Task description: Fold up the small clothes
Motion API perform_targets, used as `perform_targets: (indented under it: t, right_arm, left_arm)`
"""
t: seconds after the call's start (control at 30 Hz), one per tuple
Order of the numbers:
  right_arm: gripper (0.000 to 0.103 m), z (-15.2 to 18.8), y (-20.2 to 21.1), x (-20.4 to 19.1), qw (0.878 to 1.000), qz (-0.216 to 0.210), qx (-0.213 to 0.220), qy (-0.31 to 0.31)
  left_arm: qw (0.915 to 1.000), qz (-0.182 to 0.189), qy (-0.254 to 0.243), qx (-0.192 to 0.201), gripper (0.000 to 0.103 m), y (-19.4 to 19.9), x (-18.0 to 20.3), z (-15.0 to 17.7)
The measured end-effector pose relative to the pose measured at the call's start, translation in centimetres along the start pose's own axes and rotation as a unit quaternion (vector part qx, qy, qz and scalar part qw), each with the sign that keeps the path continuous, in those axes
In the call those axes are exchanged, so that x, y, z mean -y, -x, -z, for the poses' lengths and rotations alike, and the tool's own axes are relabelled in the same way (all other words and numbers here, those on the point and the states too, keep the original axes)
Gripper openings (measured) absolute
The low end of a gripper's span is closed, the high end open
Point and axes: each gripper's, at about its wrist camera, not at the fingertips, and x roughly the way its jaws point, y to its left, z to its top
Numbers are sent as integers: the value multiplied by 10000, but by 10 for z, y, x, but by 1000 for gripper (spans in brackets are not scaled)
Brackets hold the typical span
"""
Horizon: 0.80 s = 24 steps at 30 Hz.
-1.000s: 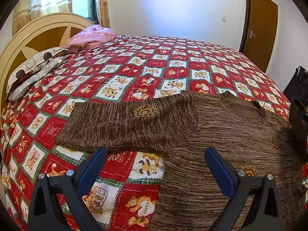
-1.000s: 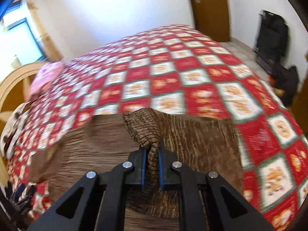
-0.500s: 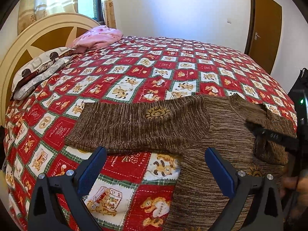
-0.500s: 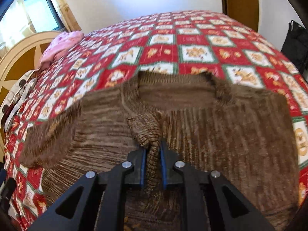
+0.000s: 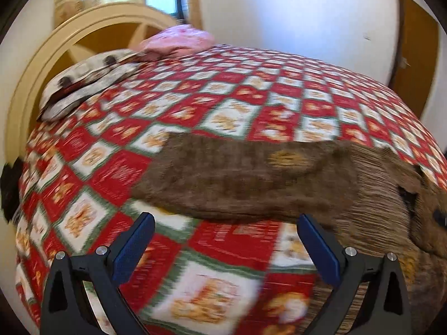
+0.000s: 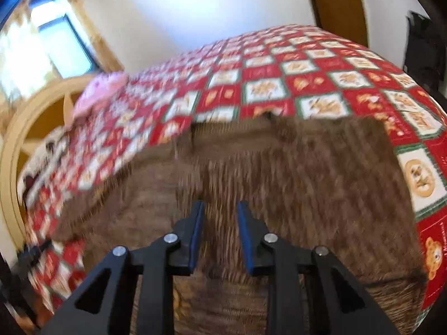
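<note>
A brown knit sweater lies flat on the red and white patchwork quilt. Its left sleeve stretches out toward the headboard. My left gripper is open wide, low over the quilt at the near edge of that sleeve, with nothing between its fingers. In the right wrist view the sweater fills the middle, its right side folded in with a straight edge. My right gripper hovers over the sweater's body, its blue pads parted and gripping no cloth. Both views are blurred by motion.
Patterned pillows and a pink bundle lie against the cream headboard. A brown door is at the far right. A dark bag stands by the wall past the bed's right edge.
The right gripper has let go of the sleeve it pinched and came down over the sweater with its jaws parted. The left gripper moved closer to the outstretched sleeve.
</note>
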Motion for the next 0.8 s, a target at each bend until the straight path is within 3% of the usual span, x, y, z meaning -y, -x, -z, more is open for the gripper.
perform_targets:
  t: [0.17,0.3,0.4,0.53,0.67,0.77,0.8]
  right_arm:
    - [35,20,-28,-12,9994,15,-330,139]
    - [51,21,-28,-15,9991,12,-216,351]
    - [64,26,-25,-24,9984,24,-125,549]
    - [65,22,-8,-29,9988,-74,149,450]
    - [67,17,5,-35,9985,-50,331,432]
    - [67,14,14,-39,9983,-61,356,448]
    - [67,13,17,-41,9982,-62,379,462]
  left_arm:
    - [9978,-594,305,51,102,-5,-44,-7]
    - [9948,-859,540,128,102,-13,-70,-16]
    - [9933,-821,809,-80,102,-33,-82,-22]
    - [9914,-575,1103,-419,102,-59,-91,-26]
    - [9879,-50,1443,-561,102,-75,-87,-27]
    - [9845,-1,1592,-740,95,-87,-81,-25]
    - [9856,-79,1543,-685,82,-86,-79,-26]
